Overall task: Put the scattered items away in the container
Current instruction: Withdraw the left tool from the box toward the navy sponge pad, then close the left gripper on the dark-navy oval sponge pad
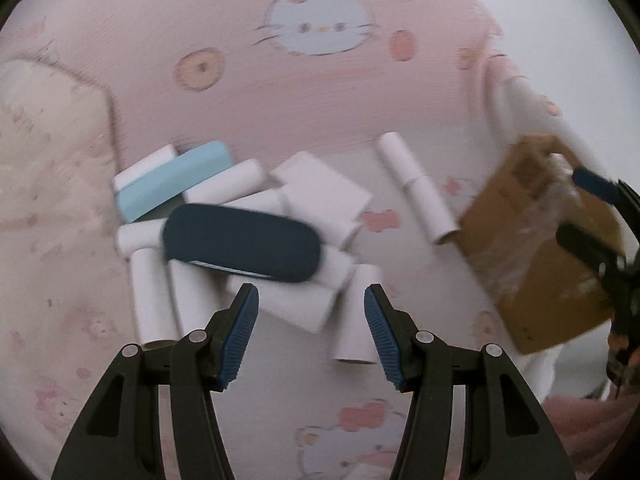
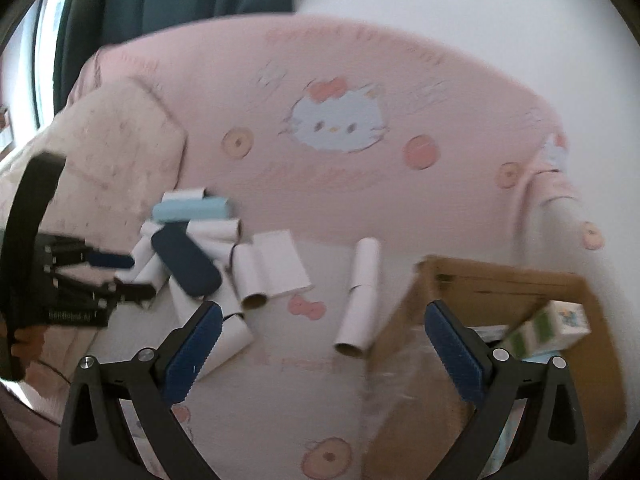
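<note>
Rolls: white cardboard tubes (image 1: 256, 272) heaped on my pink cat-print bedspread (image 1: 280, 80), a dark blue case (image 1: 240, 242) on top, a pale blue case (image 1: 174, 180) at the far left. One tube pair (image 2: 358, 296) lies near the cardboard box (image 2: 500, 360) at right. My left tongs (image 1: 311, 334) gape wide over the heap; my right tongs (image 2: 322, 354) gape wide at the box's rim, both empty.

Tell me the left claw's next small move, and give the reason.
Probably ease the left claw forward and down onto the dark blue case. Its fingers are open with nothing between them, and the case lies on top of the white tubes, just ahead, outside the cardboard box.
</note>
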Demonstrator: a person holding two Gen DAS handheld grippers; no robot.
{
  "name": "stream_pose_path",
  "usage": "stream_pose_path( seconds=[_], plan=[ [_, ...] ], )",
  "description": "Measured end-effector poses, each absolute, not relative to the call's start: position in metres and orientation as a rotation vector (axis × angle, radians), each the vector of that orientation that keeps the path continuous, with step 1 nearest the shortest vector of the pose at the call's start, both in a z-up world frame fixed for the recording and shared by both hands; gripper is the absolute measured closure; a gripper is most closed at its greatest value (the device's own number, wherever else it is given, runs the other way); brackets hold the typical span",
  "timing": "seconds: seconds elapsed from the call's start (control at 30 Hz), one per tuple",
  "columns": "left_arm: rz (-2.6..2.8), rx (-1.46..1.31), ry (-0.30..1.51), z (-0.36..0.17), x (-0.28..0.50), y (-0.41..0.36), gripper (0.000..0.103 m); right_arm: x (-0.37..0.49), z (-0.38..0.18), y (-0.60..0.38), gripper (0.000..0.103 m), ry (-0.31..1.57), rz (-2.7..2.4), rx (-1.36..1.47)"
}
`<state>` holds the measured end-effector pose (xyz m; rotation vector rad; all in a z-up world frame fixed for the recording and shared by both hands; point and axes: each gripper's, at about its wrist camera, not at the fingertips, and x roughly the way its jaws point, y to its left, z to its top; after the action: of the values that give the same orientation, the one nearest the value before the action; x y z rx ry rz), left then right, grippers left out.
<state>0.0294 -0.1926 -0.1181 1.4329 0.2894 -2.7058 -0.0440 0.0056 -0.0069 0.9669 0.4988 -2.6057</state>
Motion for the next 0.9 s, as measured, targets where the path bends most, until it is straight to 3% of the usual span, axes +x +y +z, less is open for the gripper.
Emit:
stream_pose_path(
  seconds=[0.33, 0.73, 0.77, 0.83, 0.87, 0.9],
  plan=[
    [-2.592, 1.312, 0.462, -0.136, 0.009, -0.260, 0.044, -0.074, -0.086, -0.047, 0.002, 0.595, -2.368, 1.068],
    [-2.440, 1.211, 0.873, -0.169, -0.015, -0.337, 0.044, -0.117, -0.139, -0.065, 0.003, 0.348, -2.268, 1.272],
    [-2.443, 1.212, 0.893, -0.171, -0.016, -0.338, 0.044, -0.119, -0.141, -0.065, 0.008, 0.292, -2.254, 1.286],
    [-2.429, 1.222, 0.946, -0.177, -0.019, -0.341, 0.045, -0.121, -0.142, -0.066, 0.028, 0.224, -2.240, 1.293],
    [-2.419, 1.227, 0.970, -0.179, -0.020, -0.343, 0.045, -0.123, -0.143, -0.066, 0.047, 0.194, -2.231, 1.298],
    [-2.413, 1.228, 0.994, -0.181, -0.021, -0.346, 0.045, -0.125, -0.146, -0.068, 0.057, 0.178, -2.216, 1.317]
  ],
)
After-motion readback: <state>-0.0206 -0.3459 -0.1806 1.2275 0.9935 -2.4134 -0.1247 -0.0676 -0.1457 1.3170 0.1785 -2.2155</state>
